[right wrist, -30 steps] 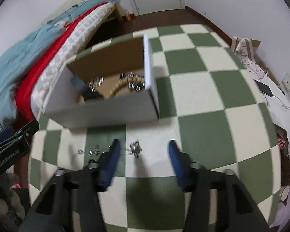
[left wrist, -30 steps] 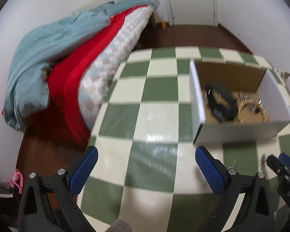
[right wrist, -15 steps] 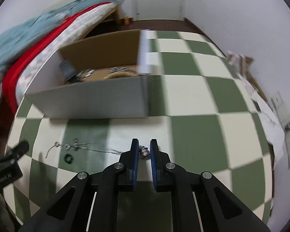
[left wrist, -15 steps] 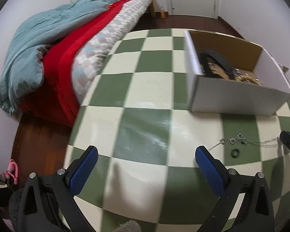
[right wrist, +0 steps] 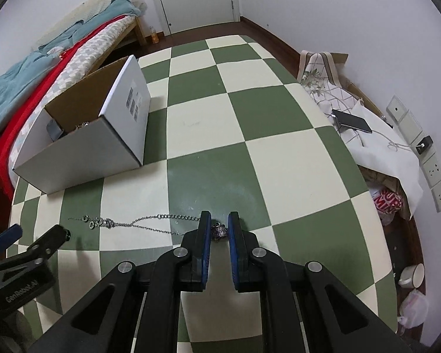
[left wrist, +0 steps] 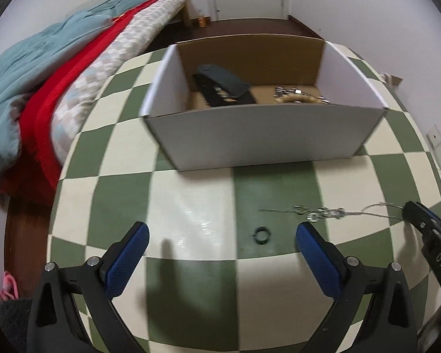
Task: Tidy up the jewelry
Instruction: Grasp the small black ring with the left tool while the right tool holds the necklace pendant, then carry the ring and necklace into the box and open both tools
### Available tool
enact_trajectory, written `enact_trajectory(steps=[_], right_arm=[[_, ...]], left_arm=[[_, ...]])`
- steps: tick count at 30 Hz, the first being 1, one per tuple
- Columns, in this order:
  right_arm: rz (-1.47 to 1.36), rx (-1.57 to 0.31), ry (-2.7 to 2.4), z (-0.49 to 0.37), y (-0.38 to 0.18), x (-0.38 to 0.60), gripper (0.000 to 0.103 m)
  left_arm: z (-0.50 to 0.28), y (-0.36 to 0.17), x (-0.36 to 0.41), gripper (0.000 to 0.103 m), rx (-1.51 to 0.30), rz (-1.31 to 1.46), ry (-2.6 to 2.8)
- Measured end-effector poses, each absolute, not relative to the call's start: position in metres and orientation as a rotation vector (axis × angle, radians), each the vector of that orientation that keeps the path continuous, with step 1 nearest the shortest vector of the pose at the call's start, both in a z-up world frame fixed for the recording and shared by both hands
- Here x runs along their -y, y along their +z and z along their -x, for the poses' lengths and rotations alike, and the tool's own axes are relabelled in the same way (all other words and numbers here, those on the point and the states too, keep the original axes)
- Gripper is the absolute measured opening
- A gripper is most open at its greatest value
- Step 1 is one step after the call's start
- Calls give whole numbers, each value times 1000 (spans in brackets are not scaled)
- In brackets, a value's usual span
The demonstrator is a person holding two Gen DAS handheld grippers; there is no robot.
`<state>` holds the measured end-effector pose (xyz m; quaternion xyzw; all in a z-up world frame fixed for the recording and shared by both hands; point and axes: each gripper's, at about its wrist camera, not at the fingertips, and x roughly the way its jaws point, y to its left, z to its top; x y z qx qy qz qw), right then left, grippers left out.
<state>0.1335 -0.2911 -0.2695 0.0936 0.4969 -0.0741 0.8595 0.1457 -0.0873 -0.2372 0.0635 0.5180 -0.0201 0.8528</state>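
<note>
Green-and-cream checkered desk (right wrist: 250,111) under both grippers. Right gripper (right wrist: 219,231) nearly closed, blue pads pinching a small dark silver charm (right wrist: 219,231) at one end of a thin silver chain necklace (right wrist: 150,222). Chain trailing leftward from that gripper across the desk, with a cluster of small silver rings partway along. Left gripper (left wrist: 222,242) spread wide, holding nothing, hovering over the desk; seen in the right wrist view at lower left, just beside the chain's far end. Small black ring (left wrist: 261,234) lying flat on a green square between the left gripper's blue pads (left wrist: 316,261), touching neither. Silver chain (left wrist: 326,212) just ahead and to the right of that gripper, running toward the right gripper's black tip at the frame edge. Open white cardboard box with brown inside (left wrist: 264,135) straight ahead of the left gripper, well beyond the ring. Inside the box: a dark strap-like item (left wrist: 223,83) and a beaded tan bracelet with silver pieces (left wrist: 300,97). Bed with teal, red and patterned bedding (left wrist: 58,67) beyond the desk, to the left.
</note>
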Motion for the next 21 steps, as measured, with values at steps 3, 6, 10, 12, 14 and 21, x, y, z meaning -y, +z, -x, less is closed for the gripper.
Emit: enact_trajectory(steps=[3, 6, 10, 12, 14, 21], right_arm=[[-201, -1042, -155, -134, -270, 289, 12], [-199, -1042, -155, -133, -270, 288, 12], [-201, -1042, -151, -132, -268, 286, 12], [-206, -1038, -148, -132, -266, 286, 12], [-219, -1030, -136, -131, -259, 285, 12], [-237, -961, -46, -132, -207, 273, 12]], left_arm=[[-144, -241, 94, 77, -1101, -141, -65], [-143, -242, 96, 43, -1105, -121, -101], [-142, -242, 98, 10, -1099, -131, -121], [-143, -241, 98, 10, -1097, -132, -122], [-142, -237, 95, 10, -1091, -128, -122], [-141, -194, 77, 10, -1035, -89, -132]])
